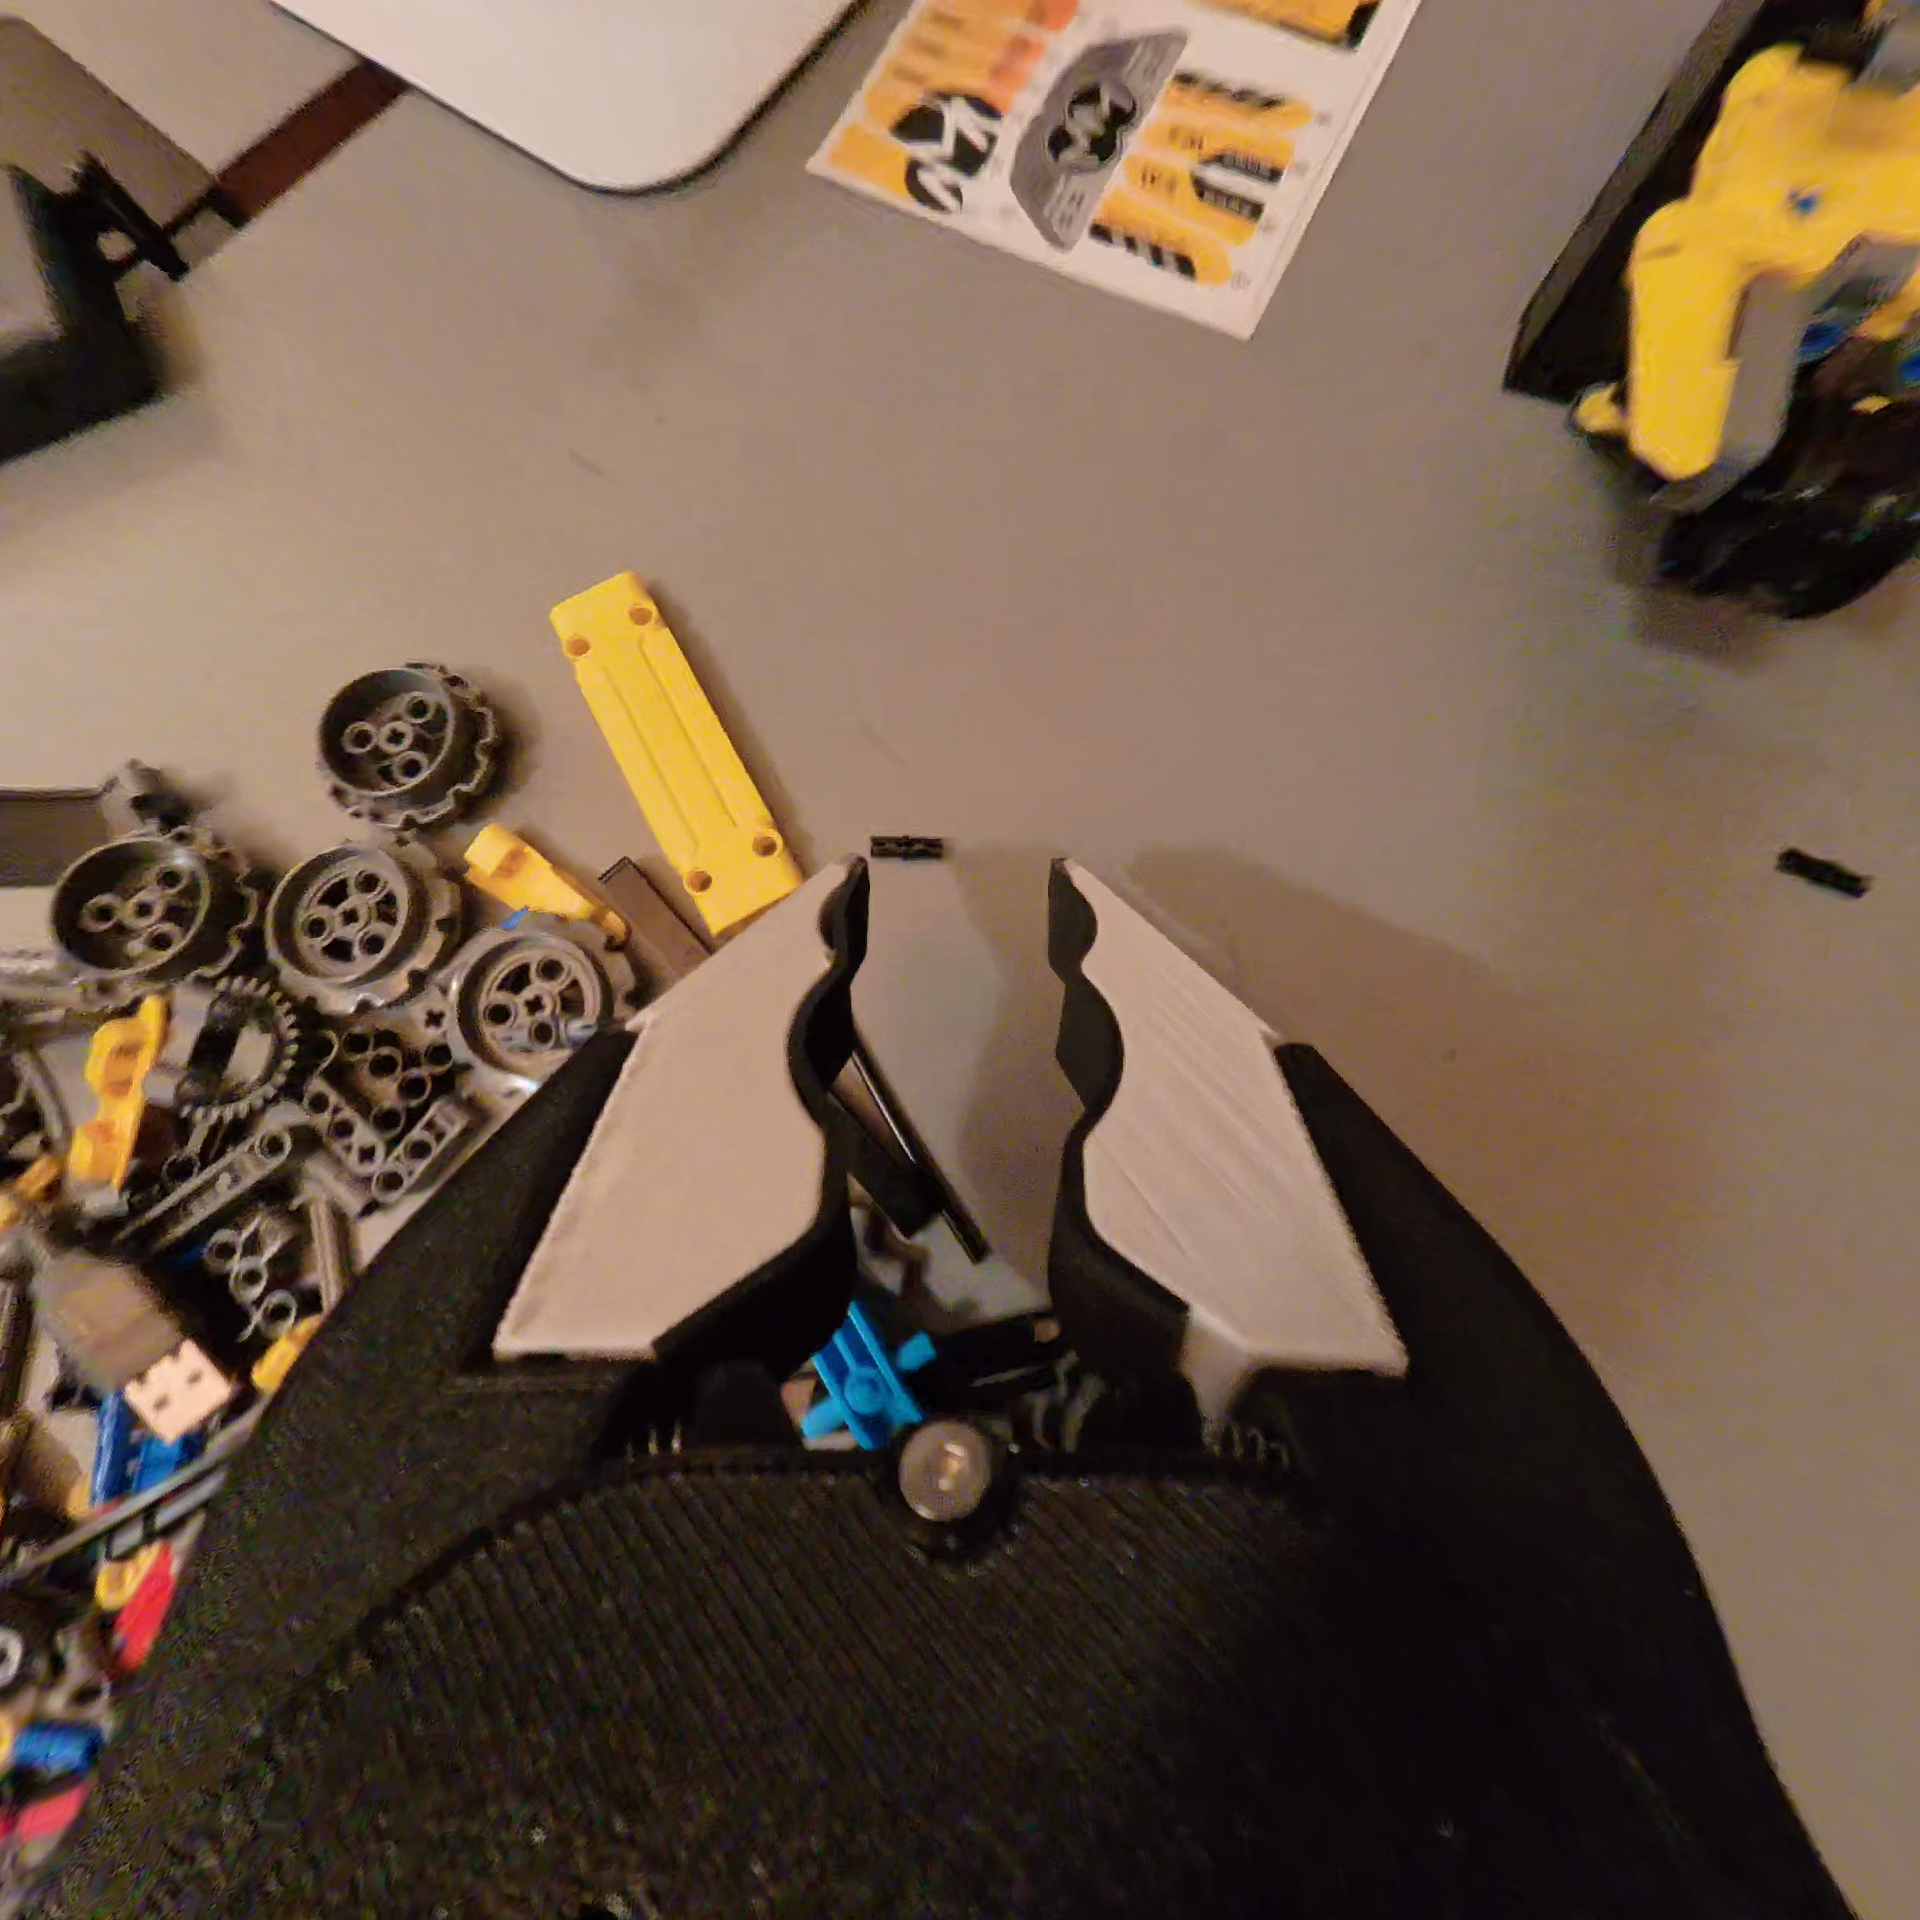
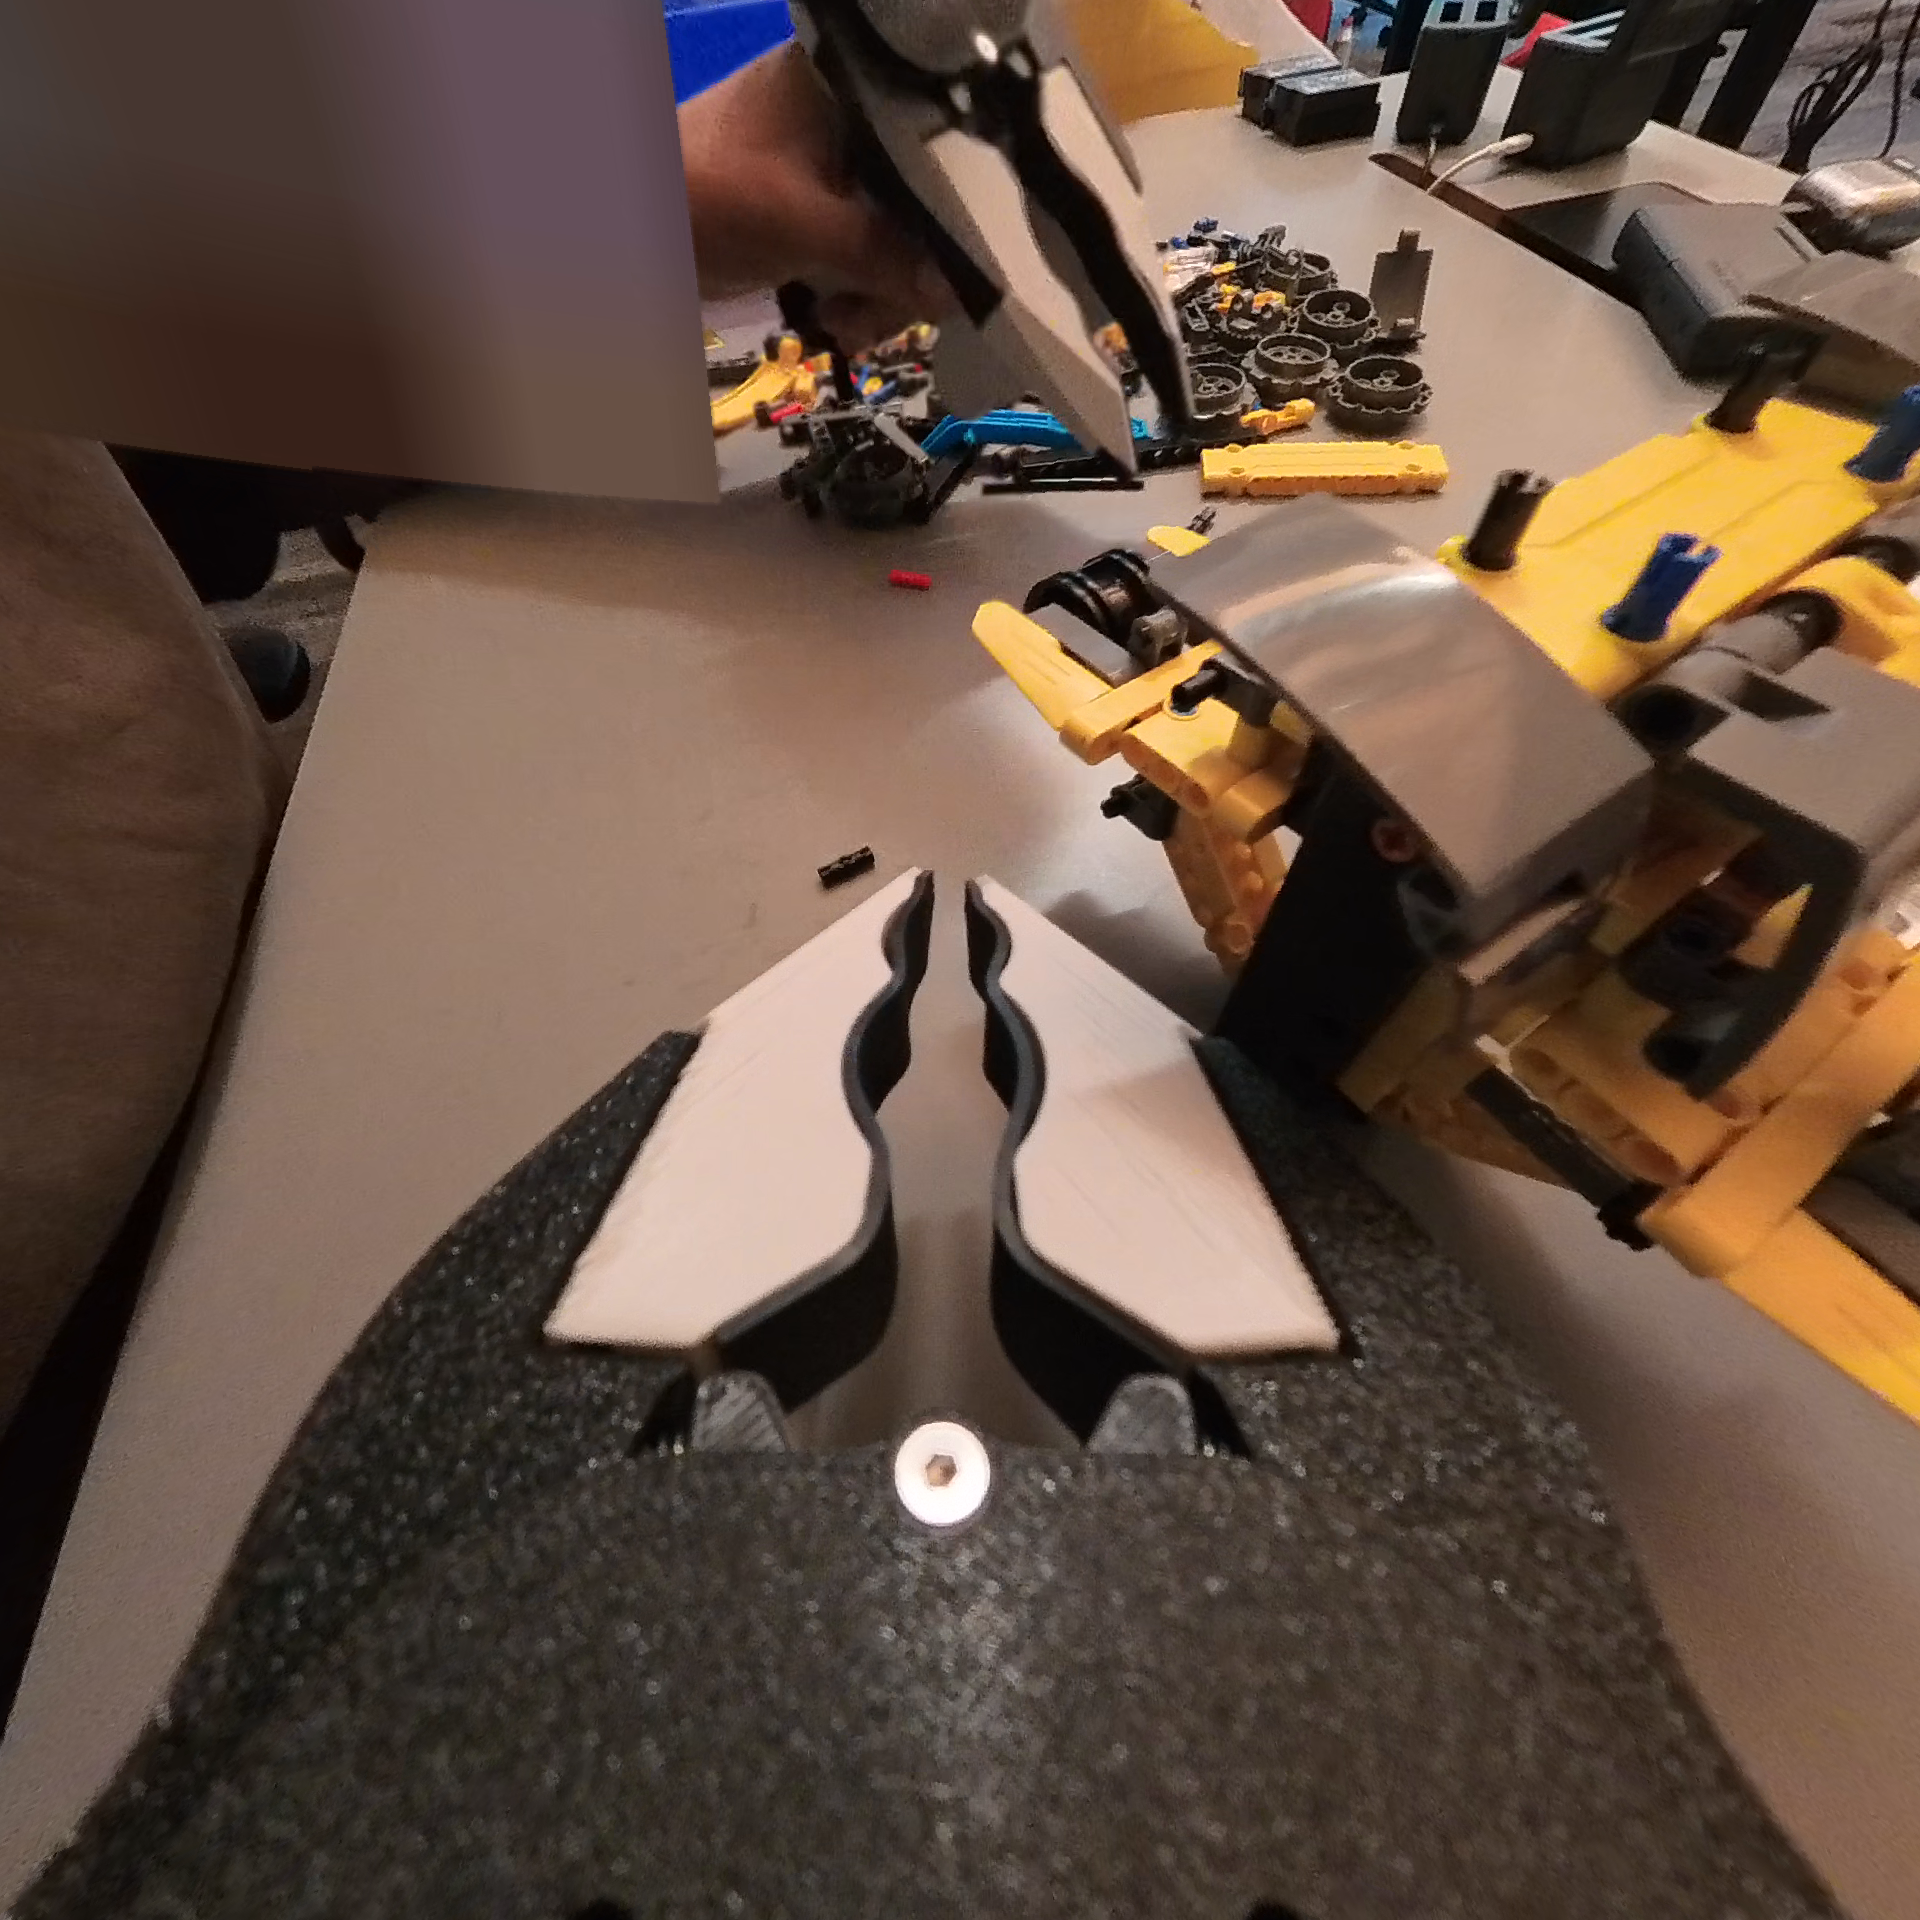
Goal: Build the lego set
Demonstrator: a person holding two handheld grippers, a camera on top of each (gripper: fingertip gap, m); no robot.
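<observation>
My left gripper (image 1: 961,868) is open and empty, low over the grey table (image 1: 1143,623) at the right edge of a pile of loose building parts. A small black pin (image 1: 906,847) lies just ahead of its left fingertip. A long yellow panel (image 1: 675,748) and several dark grey wheels (image 1: 358,925) lie to its left. A blue connector (image 1: 862,1382) and thin black bars show under its jaws. My right gripper (image 2: 948,885) is empty, its jaws nearly together with a narrow slit. A black pin (image 2: 845,865) lies just left of its tips. A yellow and grey model vehicle (image 2: 1455,831) stands close on its right.
A sticker sheet (image 1: 1101,135) and a white sheet (image 1: 582,73) lie at the far side. A second black pin (image 1: 1820,871) lies alone to the right. In the right wrist view a hand (image 2: 779,208) holds the left gripper (image 2: 1148,436) over the pile, a red pin (image 2: 907,579) lies nearby, and black boxes (image 2: 1309,99) stand behind. The grippers' ends are close to 20 centimeters from one another.
</observation>
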